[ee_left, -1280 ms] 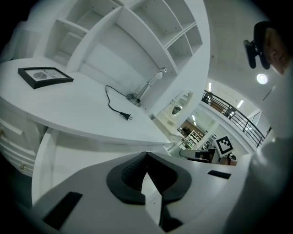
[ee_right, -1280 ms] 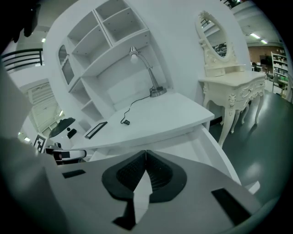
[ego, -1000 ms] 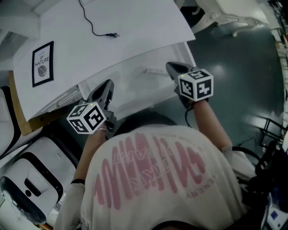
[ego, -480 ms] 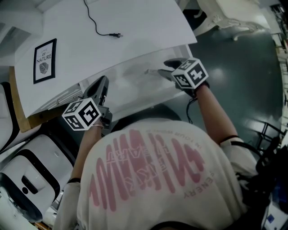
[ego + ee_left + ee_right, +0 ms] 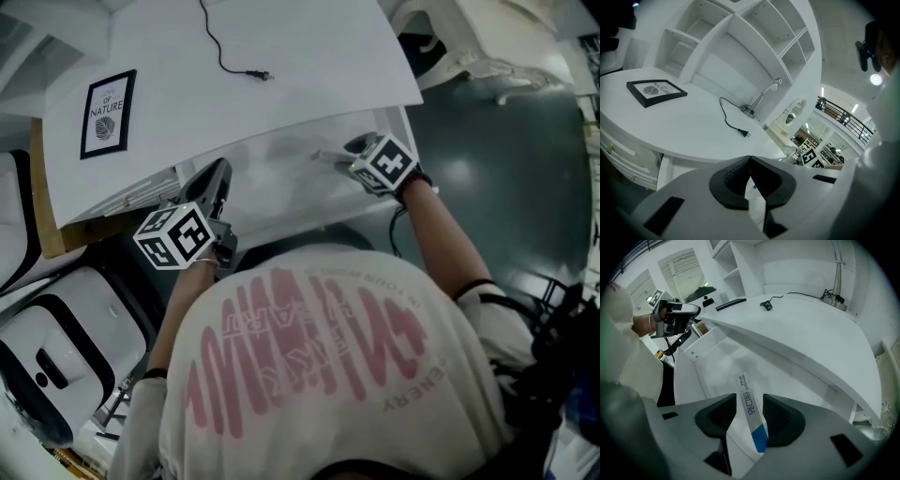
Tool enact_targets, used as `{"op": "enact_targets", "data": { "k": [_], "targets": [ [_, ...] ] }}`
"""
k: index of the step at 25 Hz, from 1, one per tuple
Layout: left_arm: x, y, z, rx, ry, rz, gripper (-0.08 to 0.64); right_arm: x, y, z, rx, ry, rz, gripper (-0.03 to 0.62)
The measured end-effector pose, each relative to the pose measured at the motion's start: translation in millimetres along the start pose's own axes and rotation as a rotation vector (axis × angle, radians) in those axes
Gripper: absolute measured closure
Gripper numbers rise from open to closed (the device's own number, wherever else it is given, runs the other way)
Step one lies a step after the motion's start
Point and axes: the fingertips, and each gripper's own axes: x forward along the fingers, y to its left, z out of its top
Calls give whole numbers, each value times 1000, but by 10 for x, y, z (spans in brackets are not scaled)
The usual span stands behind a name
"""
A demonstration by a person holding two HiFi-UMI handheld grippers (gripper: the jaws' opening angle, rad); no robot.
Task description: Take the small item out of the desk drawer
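Observation:
The white desk drawer stands pulled out under the desk top. A small white box with a blue end lies in it, also seen as a thin white strip in the head view. My right gripper reaches into the drawer. Its jaws stand wide on either side of the box, with a gap at the left pad. My left gripper hangs at the drawer's left end, shut with nothing between its tips. It also shows at the left of the right gripper view.
A framed print and a loose power cord lie on the desk top. A desk lamp and open shelves stand at the back. A white and black chair sits low on the left. The person's back fills the lower head view.
The right gripper has moved forward and down into the drawer, up to the small box. The left gripper has stayed at the drawer's left end.

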Motion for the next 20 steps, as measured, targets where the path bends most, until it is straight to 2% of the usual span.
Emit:
{"op": "enact_targets", "data": {
  "k": [3, 12, 20],
  "targets": [
    [-7, 17, -14, -2, -2, 8, 531, 32, -10, -41, -2, 4, -13, 455],
    [-3, -3, 11, 9, -4, 8, 531, 61, 22, -52, 1, 0, 7, 465],
    [-22, -3, 9, 10, -13, 11, 531, 49, -8, -79, 41, 7, -29, 497]
  ]
}}
